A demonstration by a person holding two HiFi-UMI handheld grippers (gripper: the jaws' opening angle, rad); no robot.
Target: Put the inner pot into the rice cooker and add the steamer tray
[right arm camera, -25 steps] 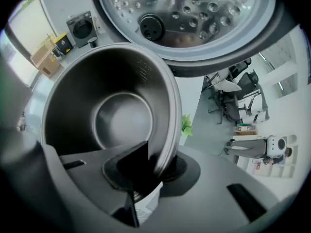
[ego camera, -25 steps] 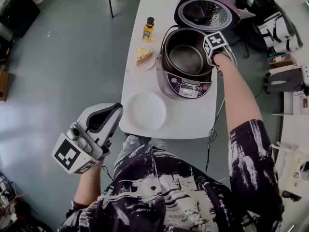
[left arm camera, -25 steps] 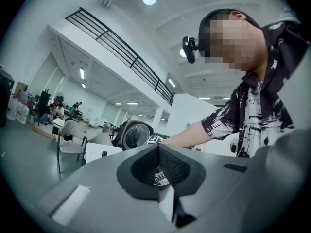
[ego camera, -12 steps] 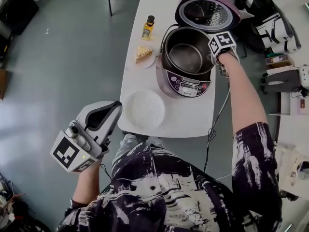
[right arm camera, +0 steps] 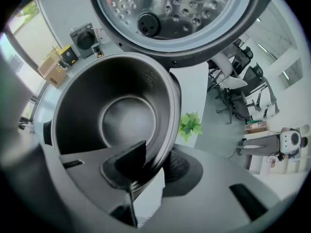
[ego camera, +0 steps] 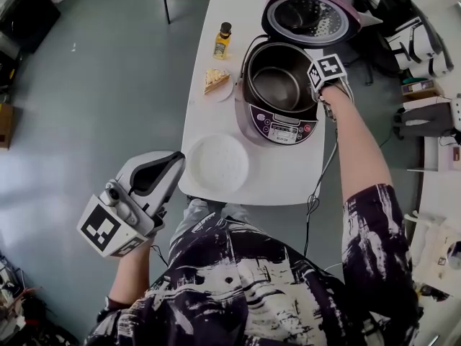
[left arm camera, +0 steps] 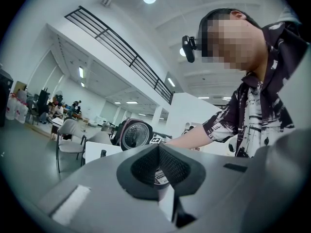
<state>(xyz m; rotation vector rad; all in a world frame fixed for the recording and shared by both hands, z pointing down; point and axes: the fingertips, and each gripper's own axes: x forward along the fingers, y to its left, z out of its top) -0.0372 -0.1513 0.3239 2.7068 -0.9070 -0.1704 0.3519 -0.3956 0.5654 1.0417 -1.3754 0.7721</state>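
The rice cooker [ego camera: 281, 128] stands open on the white table, its lid [ego camera: 310, 16] tipped back. The dark inner pot [ego camera: 277, 85] sits inside the cooker body. My right gripper [ego camera: 317, 92] points down at the pot's right rim. In the right gripper view the pot [right arm camera: 121, 125] fills the frame, and the right gripper [right arm camera: 155, 164] is shut on its rim, one pad inside the wall and one outside. The round white steamer tray [ego camera: 216, 163] lies near the table's front edge. My left gripper [ego camera: 169, 166] hovers shut and holds nothing, just off the table's front left corner.
A small yellow bottle [ego camera: 222, 42] and a plate with a cake slice [ego camera: 215, 81] stand left of the cooker. A power cord [ego camera: 324, 179] hangs off the table's right edge. Office chairs and equipment crowd the floor at the far right. A chair [left arm camera: 70, 140] shows in the left gripper view.
My right gripper rose a little to the right at the pot's rim, then came back down. The left gripper has stayed where it was.
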